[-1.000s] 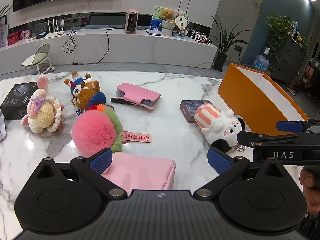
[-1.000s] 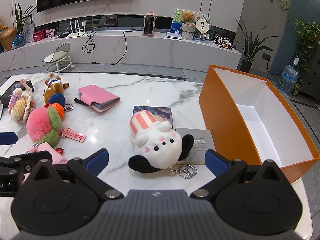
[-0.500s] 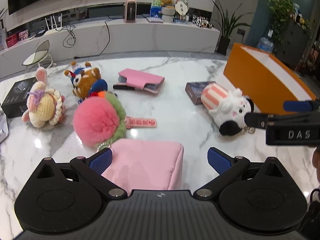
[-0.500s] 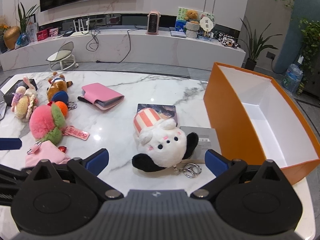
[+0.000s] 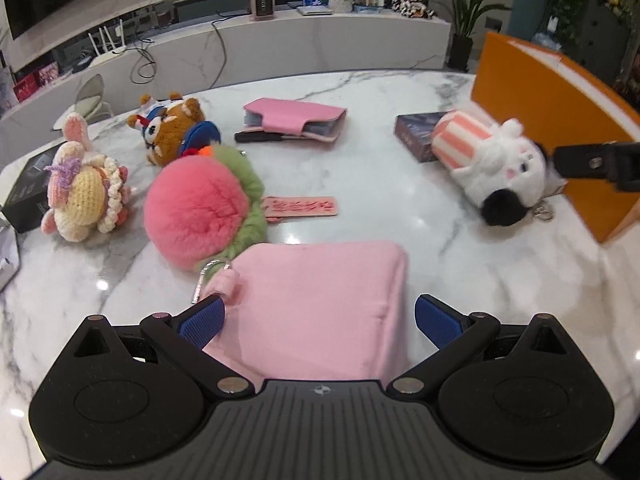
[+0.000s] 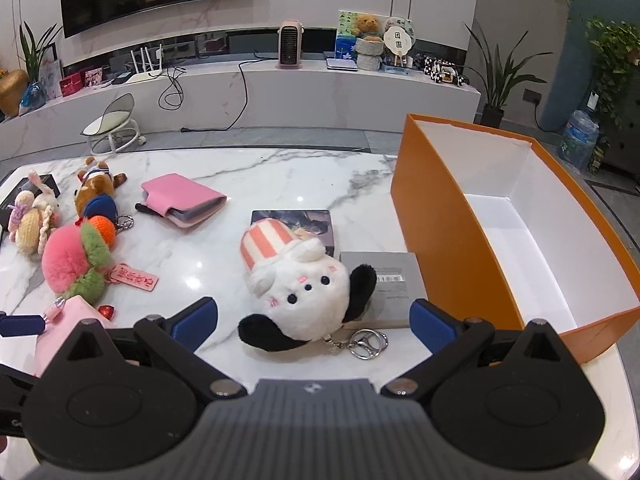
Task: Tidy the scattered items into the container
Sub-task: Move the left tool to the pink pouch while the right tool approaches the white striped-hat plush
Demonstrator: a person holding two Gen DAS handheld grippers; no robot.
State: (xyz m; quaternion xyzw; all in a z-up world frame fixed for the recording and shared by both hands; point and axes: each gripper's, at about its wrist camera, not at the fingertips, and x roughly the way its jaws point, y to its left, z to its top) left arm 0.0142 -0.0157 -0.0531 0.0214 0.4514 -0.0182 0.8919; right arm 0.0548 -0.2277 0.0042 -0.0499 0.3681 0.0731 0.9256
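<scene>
In the left wrist view, the left tool (image 5: 318,318) is spread wide, grasping nothing, with a soft pink pouch (image 5: 320,300) lying flat on the marble surface (image 5: 380,184) between its blue pads (image 5: 202,320); the pouch fills most of the gap, and whether either pad touches it I cannot tell. Just beyond the pouch sits a pink fluffy ball toy (image 5: 200,210) with a green collar, a pink tag (image 5: 300,206) beside it. Farther left lies a crocheted bunny (image 5: 82,192), behind it a brown plush (image 5: 172,128), and toward the middle a pink wallet (image 5: 294,120). To the right, a white plush with a striped hat (image 5: 488,160) rests against a dark box (image 5: 416,136), near the wall of the orange container (image 5: 540,120), with part of the other tool reaching in from the right edge. In the right wrist view, the right tool (image 6: 312,320) is likewise released and wide open, holding nothing, and the white plush (image 6: 304,296) lies on the surface between and just ahead of its pads, its key ring (image 6: 368,344) trailing toward the right pad. A grey card box (image 6: 386,284) lies partly under the plush, just beside the container (image 6: 436,224), which stands open to the right, its white interior bare.
</scene>
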